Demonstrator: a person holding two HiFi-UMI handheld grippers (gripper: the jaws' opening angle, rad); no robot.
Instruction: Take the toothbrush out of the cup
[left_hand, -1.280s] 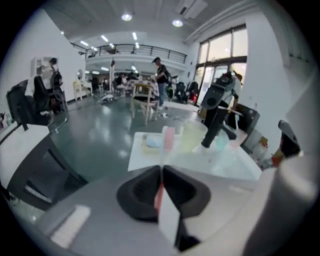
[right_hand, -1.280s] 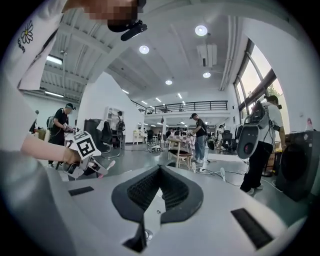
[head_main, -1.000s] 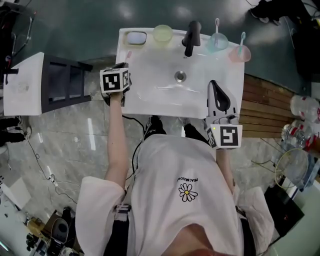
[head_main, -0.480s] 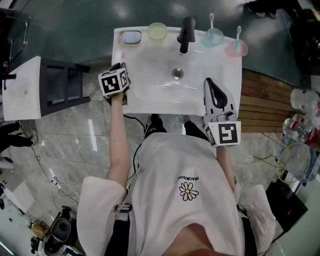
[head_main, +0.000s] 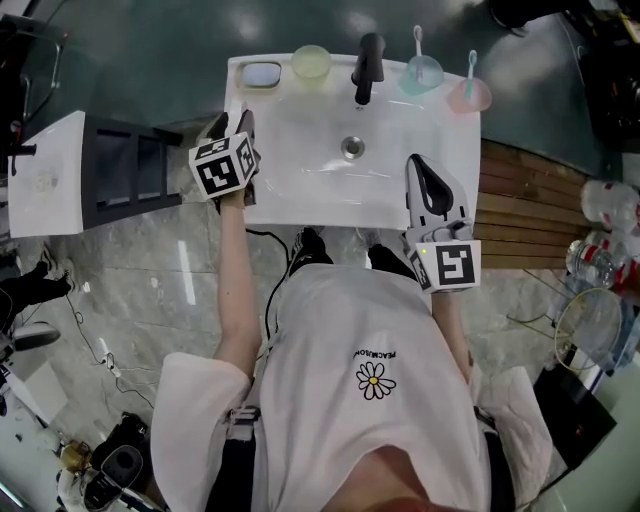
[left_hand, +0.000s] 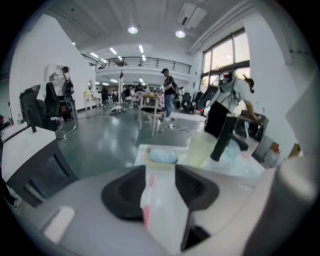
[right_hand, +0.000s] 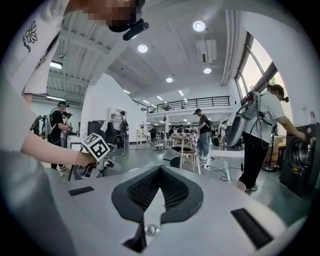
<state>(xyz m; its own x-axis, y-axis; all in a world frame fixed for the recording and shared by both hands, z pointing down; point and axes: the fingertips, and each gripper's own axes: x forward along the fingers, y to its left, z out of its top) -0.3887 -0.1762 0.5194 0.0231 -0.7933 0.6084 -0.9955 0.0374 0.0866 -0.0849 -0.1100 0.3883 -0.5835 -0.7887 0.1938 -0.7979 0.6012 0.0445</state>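
Toothbrush (left_hand: 145, 210) between left gripper's (left_hand: 161, 172) just-parted jaws

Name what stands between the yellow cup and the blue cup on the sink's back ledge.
The black faucet stands between the yellow cup and the blue cup; the head view shows it.

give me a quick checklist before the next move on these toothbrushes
1. Left gripper free: ok; its jaws have just been opening and press on nothing, with only the sink rim and a pink streak between them.
2. Pink streak identified: cannot tell, blurred.
3. Right gripper free: ok, jaws together, empty.
4. Toothbrush standing in the blue cup: ok.
5. Second toothbrush standing in the pink cup: ok.
6. Left gripper's straight way to the cups: not ok, the black faucet stands between; the right gripper looks nearer.
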